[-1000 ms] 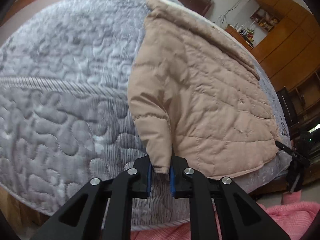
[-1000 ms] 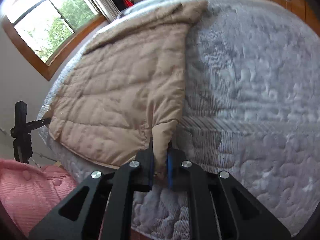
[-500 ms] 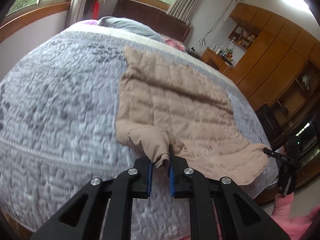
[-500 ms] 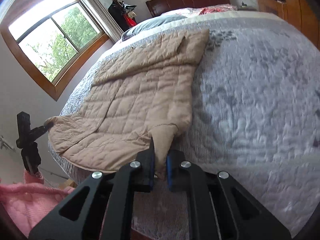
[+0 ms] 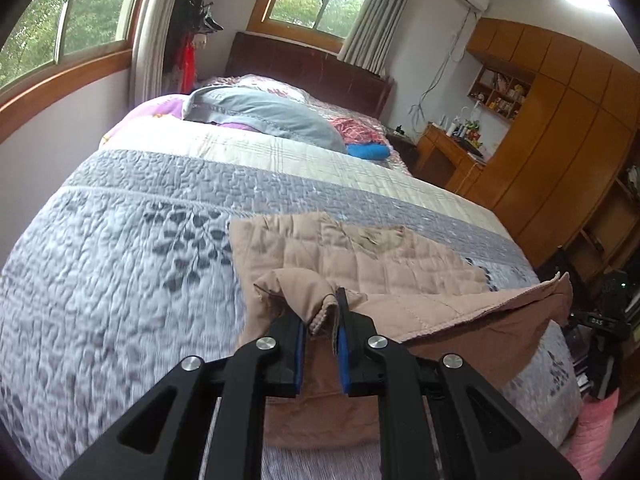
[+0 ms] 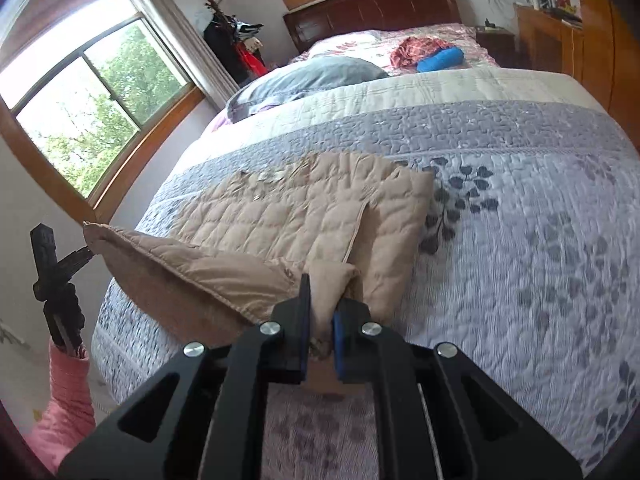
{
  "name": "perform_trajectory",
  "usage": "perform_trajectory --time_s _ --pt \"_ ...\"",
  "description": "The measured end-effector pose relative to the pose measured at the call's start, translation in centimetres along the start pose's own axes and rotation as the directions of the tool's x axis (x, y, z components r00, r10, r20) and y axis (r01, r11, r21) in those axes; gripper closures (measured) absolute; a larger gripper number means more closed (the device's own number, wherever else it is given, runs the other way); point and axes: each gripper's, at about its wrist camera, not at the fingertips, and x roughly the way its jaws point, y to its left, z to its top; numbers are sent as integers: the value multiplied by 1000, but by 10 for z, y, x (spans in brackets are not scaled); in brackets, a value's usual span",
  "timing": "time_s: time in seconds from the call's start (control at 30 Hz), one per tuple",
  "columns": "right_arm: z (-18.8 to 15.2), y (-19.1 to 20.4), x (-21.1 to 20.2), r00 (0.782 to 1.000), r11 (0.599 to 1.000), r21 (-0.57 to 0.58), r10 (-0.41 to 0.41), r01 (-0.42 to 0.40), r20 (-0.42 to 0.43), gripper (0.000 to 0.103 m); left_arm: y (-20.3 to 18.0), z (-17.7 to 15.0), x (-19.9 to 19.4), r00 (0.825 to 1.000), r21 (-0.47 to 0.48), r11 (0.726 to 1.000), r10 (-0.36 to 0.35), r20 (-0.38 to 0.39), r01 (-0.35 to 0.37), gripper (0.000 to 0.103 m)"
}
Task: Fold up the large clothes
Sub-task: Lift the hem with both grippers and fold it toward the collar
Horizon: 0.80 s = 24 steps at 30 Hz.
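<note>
A beige quilted jacket [image 5: 384,256] [image 6: 280,216] lies on the grey patterned bedspread [image 5: 120,264] [image 6: 540,220]. Its near half is lifted off the bed and hangs from both grippers. My left gripper [image 5: 322,322] is shut on a bunched cuff at the jacket's left lower corner. My right gripper [image 6: 320,316] is shut on the other lower corner. The raised hem stretches between them, with its brown lining [image 5: 480,336] showing. In the right wrist view the left gripper [image 6: 52,256] shows at the far left, holding the jacket's other corner.
Grey pillow [image 5: 260,114] [image 6: 304,78], a red cloth [image 6: 416,50] and a blue roll [image 5: 368,151] [image 6: 440,59] lie at the bed's head by the dark headboard [image 5: 312,68]. Wooden wardrobes [image 5: 568,128] stand right. Windows on the left wall. A pink sleeve [image 6: 64,396] shows low.
Both grippers rose and moved toward the head of the bed, carrying the jacket's lower corners. The hem, flat on the bed before, is now lifted and doubled over the upper half.
</note>
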Motion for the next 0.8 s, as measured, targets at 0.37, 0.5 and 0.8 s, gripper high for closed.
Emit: perform_trajectory --time_s 0.37,0.5,0.8 --pt "73 -51 107 989 991 121 -34 51 -142 95 38 48 147 985 -111 991 58 -160 -76 90" --pt "82 -63 136 985 988 143 -37 62 -169 95 49 50 181 977 -122 988 70 -200 -96 90" --pt "88 -80 171 978 981 183 -32 71 -207 90 60 53 215 964 -132 986 69 -256 -106 86"
